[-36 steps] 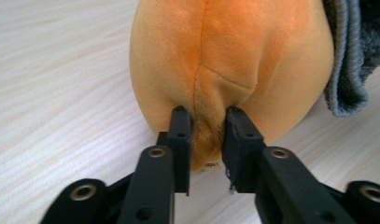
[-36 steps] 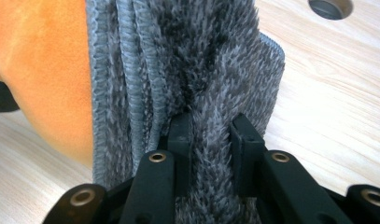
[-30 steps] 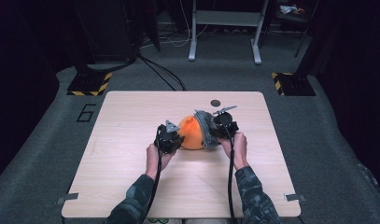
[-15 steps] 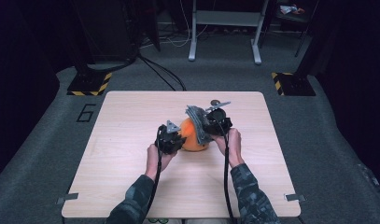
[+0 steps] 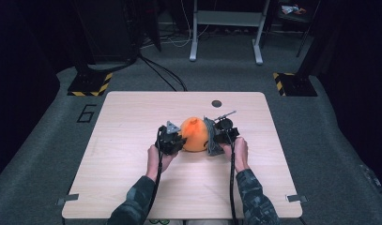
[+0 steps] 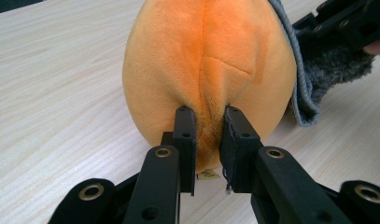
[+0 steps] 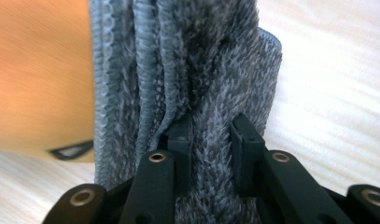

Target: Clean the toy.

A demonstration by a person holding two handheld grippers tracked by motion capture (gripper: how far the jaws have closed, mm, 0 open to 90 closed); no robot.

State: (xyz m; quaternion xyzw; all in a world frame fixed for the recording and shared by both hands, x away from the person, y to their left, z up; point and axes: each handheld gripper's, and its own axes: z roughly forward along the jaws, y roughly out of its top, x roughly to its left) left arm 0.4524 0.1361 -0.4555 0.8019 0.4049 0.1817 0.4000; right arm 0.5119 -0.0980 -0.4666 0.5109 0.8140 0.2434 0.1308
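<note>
On the table point(image 5: 132, 187), right tongs point(image 5: 216, 138) have sunk, gripping grey cloth point(image 5: 210, 135).

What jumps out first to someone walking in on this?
A bright orange plush ball sits mid-table, pinched at its seam by the left tool. Against its right side hangs a fuzzy grey cloth, clamped in the right tool. Around the pale wooden table the room is dark.

Grey carpet floor point(image 5: 48, 154) (dimly lit) surrounds a pale wooden table point(image 5: 132, 187).
</note>
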